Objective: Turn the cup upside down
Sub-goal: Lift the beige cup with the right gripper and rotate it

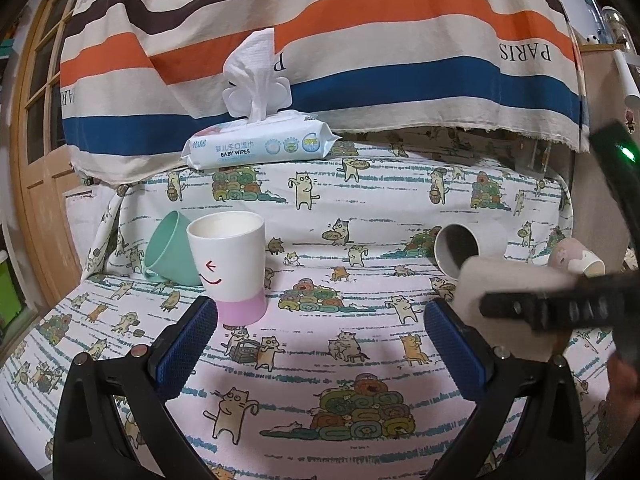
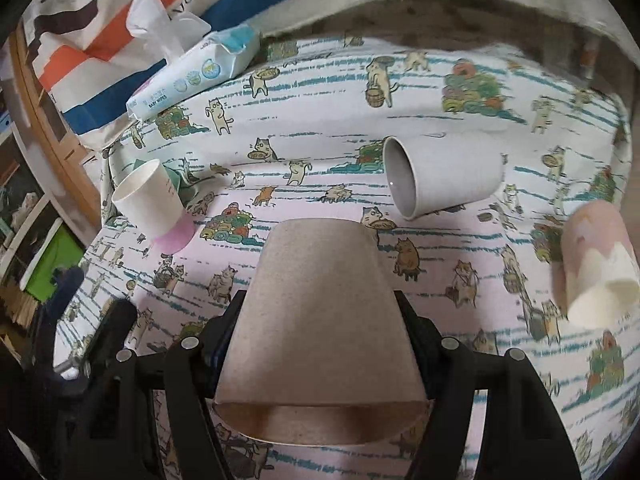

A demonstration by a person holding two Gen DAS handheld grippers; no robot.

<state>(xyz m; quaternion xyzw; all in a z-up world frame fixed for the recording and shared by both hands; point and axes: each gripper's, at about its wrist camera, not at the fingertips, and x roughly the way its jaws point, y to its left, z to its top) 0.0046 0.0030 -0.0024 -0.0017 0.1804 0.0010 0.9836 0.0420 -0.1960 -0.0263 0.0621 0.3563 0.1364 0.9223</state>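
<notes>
My right gripper [image 2: 320,320] is shut on a beige-brown cup [image 2: 320,320], held above the cat-print cloth with its base pointing away and its open mouth toward the camera. The same cup [image 1: 516,280] and the right gripper's black fingers show at the right of the left wrist view. My left gripper [image 1: 320,320] is open and empty, low over the cloth, with its left pad [image 1: 188,344] just in front of a white and pink cup [image 1: 232,264] that stands upright.
A mint cup [image 1: 168,248] leans behind the white and pink one. A grey cup [image 2: 440,178] lies on its side mid-table; a pink and cream cup [image 2: 596,264] lies at the right. A baby wipes pack [image 1: 260,144] sits at the back, before a striped cloth [image 1: 360,40].
</notes>
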